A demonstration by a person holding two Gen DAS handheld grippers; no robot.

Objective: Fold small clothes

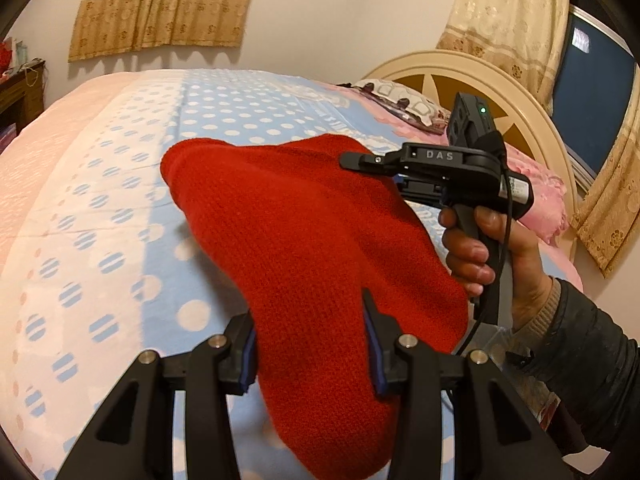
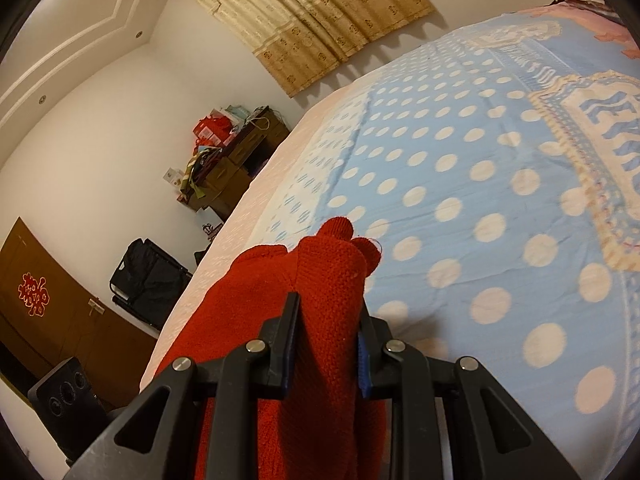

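Observation:
A red knitted garment (image 1: pixel 304 240) is held up above the bed, stretched between both grippers. My left gripper (image 1: pixel 312 344) has its jaws closed on the garment's near edge, with the cloth bulging between the fingers. My right gripper (image 1: pixel 360 160) shows in the left wrist view, held by a hand (image 1: pixel 480 248), gripping the garment's far right edge. In the right wrist view my right gripper (image 2: pixel 328 332) is shut on a bunched fold of the red garment (image 2: pixel 320 280), which hangs down to the left.
The bed's blue polka-dot cover (image 1: pixel 132 208) (image 2: pixel 480 200) spreads below. A cream headboard (image 1: pixel 460 76) and pink pillow (image 1: pixel 540 184) lie at the right. A dark dresser (image 2: pixel 236 160), black bag (image 2: pixel 148 276) and speaker (image 2: pixel 64 396) stand beside the bed.

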